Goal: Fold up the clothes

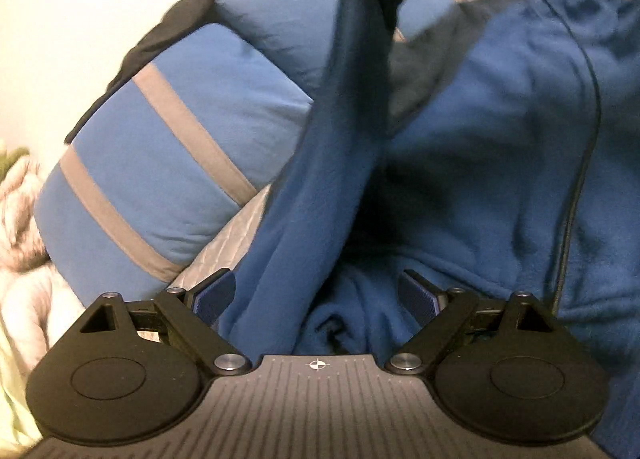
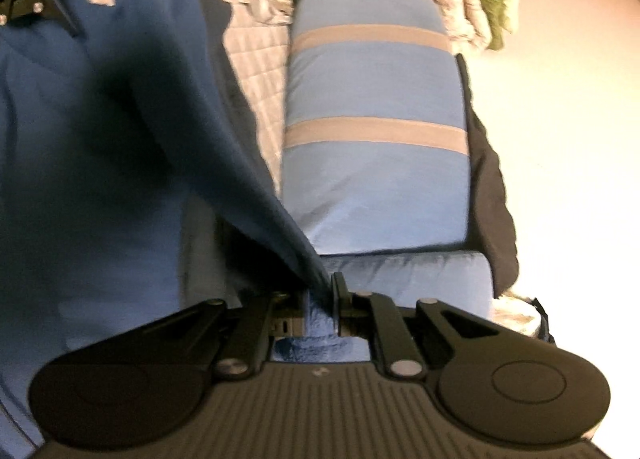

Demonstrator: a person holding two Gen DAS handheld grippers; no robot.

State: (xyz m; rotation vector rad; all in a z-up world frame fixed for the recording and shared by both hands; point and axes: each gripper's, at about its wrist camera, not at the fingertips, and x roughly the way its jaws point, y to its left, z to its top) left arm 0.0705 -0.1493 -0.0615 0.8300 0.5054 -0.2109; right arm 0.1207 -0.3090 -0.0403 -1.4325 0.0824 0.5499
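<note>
Blue fleece hides the right gripper's left fingertip, pinched there.

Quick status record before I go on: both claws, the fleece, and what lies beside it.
left claw: open, blue fleece garment bunched between its pads, not pinched
right claw: shut on a fold of the fleece, fabric draping up and away to the left
beside garment: blue pillow with grey stripes
under garment: grey quilted cover
fold: not yet made
</note>
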